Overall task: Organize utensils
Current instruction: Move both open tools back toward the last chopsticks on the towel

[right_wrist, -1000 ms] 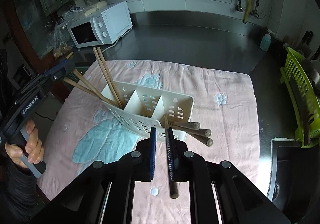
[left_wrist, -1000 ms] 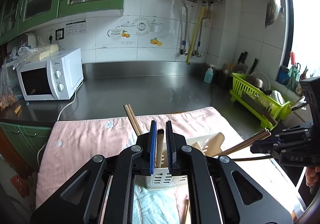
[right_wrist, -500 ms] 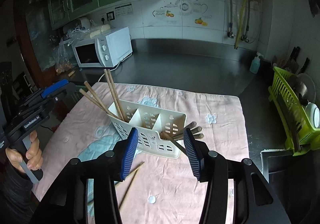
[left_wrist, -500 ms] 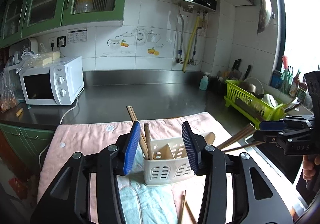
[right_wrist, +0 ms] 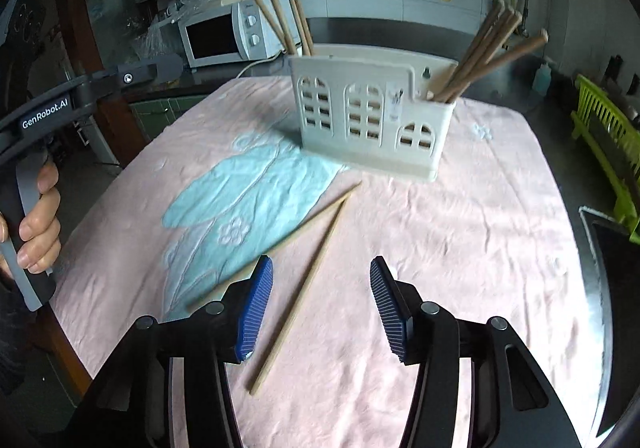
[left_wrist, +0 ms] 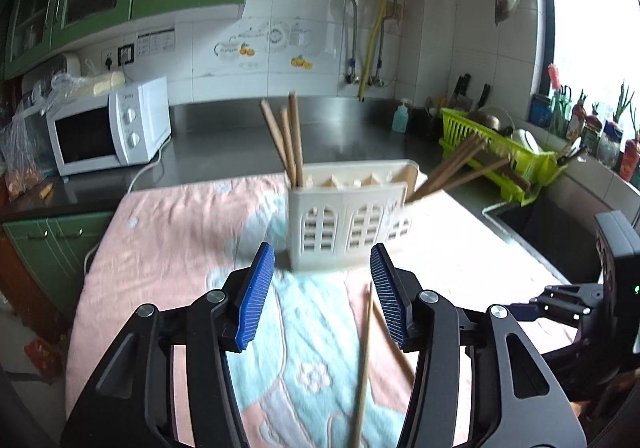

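Left gripper (left_wrist: 322,294): jaws opening, nothing between the pads.
Right gripper (right_wrist: 320,306): fingers spread, empty, above one loose chopstick.
Utensil holder (right_wrist: 370,119): upright on the pink cloth (right_wrist: 460,248), far centre.
Stored chopsticks (right_wrist: 486,47): bundles in both end compartments.
Loose chopsticks (right_wrist: 308,280): two, flat on the cloth, near side of the holder.

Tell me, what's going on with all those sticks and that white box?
A person holds a gripper in each hand and is sorting chopsticks into the white holder on the pink cloth. Some chopsticks stand in its left end, and another bunch leans out of its right end. Two loose chopsticks lie on the cloth in front of the holder. The left gripper and the right gripper are both open with nothing held, the right one poised over the loose pair.
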`<state>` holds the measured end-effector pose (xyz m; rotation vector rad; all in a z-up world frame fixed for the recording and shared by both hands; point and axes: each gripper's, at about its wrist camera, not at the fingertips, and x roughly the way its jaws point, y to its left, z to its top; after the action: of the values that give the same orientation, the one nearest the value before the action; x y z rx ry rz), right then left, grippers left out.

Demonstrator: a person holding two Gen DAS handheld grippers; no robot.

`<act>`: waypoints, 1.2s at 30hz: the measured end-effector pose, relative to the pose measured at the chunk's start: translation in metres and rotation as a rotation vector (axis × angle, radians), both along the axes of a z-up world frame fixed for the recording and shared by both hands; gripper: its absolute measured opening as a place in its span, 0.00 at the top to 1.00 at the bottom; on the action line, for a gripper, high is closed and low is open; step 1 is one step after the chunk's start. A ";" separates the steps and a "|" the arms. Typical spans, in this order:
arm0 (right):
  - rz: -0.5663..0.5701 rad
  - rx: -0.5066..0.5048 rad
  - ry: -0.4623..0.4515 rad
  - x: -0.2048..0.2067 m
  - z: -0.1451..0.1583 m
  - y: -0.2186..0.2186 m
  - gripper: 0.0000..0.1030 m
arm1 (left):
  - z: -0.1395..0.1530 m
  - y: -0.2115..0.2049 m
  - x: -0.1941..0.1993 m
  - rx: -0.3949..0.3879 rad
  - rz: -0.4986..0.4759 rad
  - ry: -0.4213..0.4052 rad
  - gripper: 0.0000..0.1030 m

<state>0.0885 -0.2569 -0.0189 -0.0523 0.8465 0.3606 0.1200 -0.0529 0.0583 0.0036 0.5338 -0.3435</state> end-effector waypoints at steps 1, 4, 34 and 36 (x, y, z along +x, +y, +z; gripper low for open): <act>-0.006 -0.004 0.009 -0.005 -0.009 0.003 0.53 | -0.007 0.003 -0.003 -0.002 0.003 0.017 0.51; -0.019 -0.008 0.035 -0.018 -0.034 0.010 0.55 | -0.029 0.010 -0.011 -0.007 0.009 0.069 0.51; -0.104 -0.012 0.077 -0.031 -0.080 0.028 0.89 | -0.147 -0.026 -0.037 0.099 -0.118 0.331 0.78; -0.106 -0.008 0.078 -0.031 -0.080 0.027 0.89 | -0.151 -0.029 -0.036 0.108 -0.127 0.342 0.80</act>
<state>0.0572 -0.2300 -0.0990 -0.0008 0.9238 0.2612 0.0839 -0.0818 -0.0924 0.0847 0.8926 -0.4418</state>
